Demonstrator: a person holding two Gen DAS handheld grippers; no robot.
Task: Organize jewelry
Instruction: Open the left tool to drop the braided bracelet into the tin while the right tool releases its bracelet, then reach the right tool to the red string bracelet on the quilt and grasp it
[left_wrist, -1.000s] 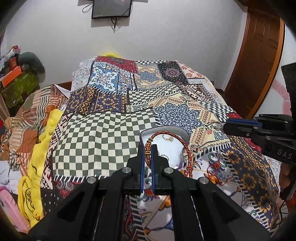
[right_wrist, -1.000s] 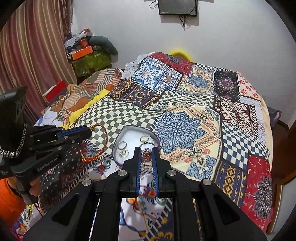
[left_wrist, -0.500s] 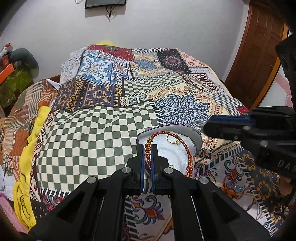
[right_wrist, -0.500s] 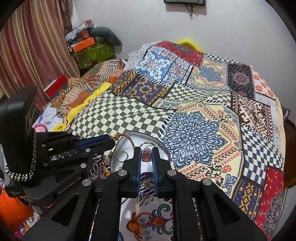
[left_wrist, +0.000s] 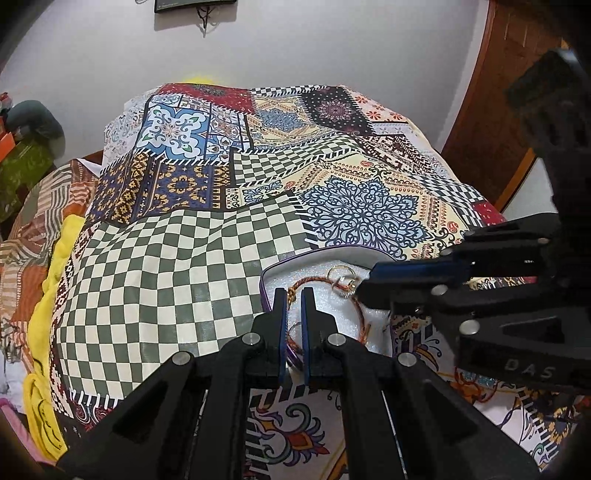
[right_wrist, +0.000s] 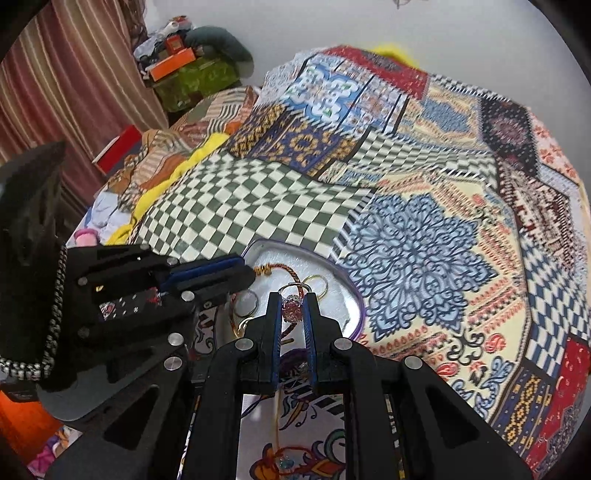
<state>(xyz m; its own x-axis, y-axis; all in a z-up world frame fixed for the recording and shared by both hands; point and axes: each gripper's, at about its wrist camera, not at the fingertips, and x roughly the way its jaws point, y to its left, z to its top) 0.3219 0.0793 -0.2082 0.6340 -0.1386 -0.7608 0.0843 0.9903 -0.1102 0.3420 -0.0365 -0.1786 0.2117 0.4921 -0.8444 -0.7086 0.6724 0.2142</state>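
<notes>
Two tools meet over the tray (left_wrist: 325, 254) on the bed (left_wrist: 166, 280). A pink-stone ring (right_wrist: 291, 309) sits pinched in the narrow gap of the right tool (right_wrist: 291, 308). Just left, the left tool (left_wrist: 293, 297) is nearly closed on the red-and-gold braided bracelet (left_wrist: 360, 314), which trails across the tray's white lining near loose gold rings (left_wrist: 341, 276).

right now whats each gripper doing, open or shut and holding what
Left gripper: shut on the red braided bracelet, over the white jewelry tray.
Right gripper: shut on the pink-stone ring, over the same tray.
</notes>
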